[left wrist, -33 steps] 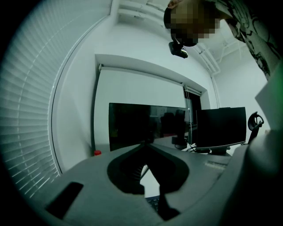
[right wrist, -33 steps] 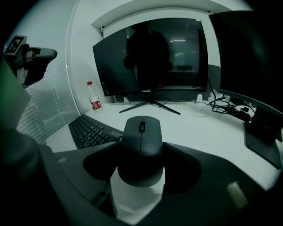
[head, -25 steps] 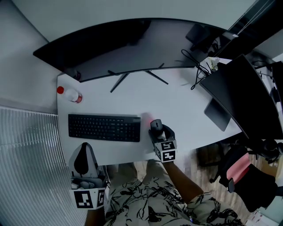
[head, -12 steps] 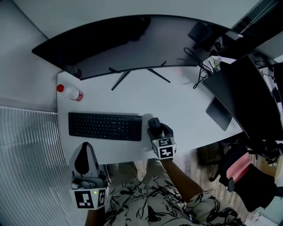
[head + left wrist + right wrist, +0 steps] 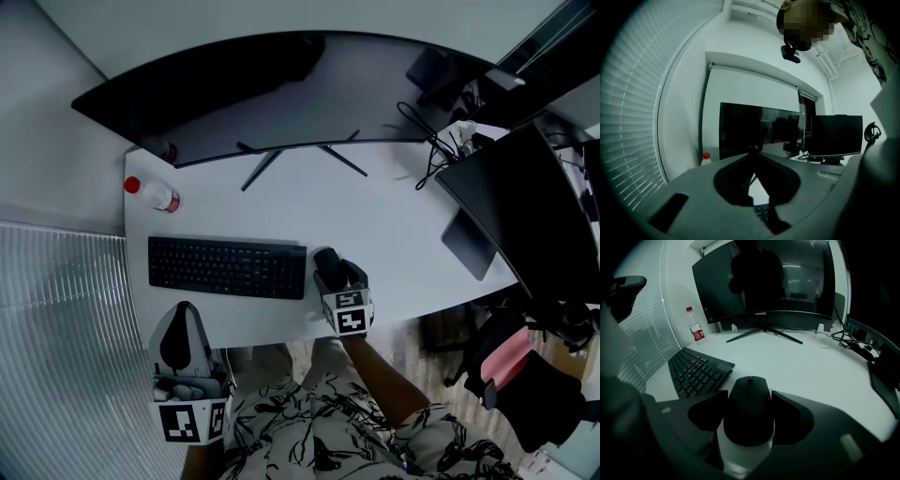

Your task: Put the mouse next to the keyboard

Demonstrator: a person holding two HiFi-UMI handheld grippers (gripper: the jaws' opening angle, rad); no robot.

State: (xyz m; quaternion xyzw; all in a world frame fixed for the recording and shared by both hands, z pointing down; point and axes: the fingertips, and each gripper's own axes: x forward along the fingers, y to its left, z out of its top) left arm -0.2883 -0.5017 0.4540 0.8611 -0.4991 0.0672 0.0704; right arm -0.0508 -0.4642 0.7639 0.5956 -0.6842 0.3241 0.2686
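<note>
Left tongs [image 5: 185, 307]: held off the near edge of the surface [image 5: 394, 225], close to the person's body. Its jaws meet at the tips with nothing between them. It looks parked out of the way, since moving the mouse takes only one hand.
Right tongs [image 5: 330, 269]: low over the near part of the surface, jaws pressed against both sides of the mouse [image 5: 750, 408], gripping it.
Mouse position: just beside the right end of the keyboard [image 5: 227, 267], pointing away from the person. It appears to be at the spot the task asks for, with letting go yet to come.
Farther back: a red-capped bottle [image 5: 155, 195] stands at the left. Beyond it is a wide curved monitor [image 5: 281, 94] with a dark screen.
Hard to tell: whether the mouse's underside is touching the surface or sits just above it. A pale patch below the mouse in the right gripper view is unclear.
Cut off: a second dark monitor [image 5: 525, 206] at the right runs out of frame.
</note>
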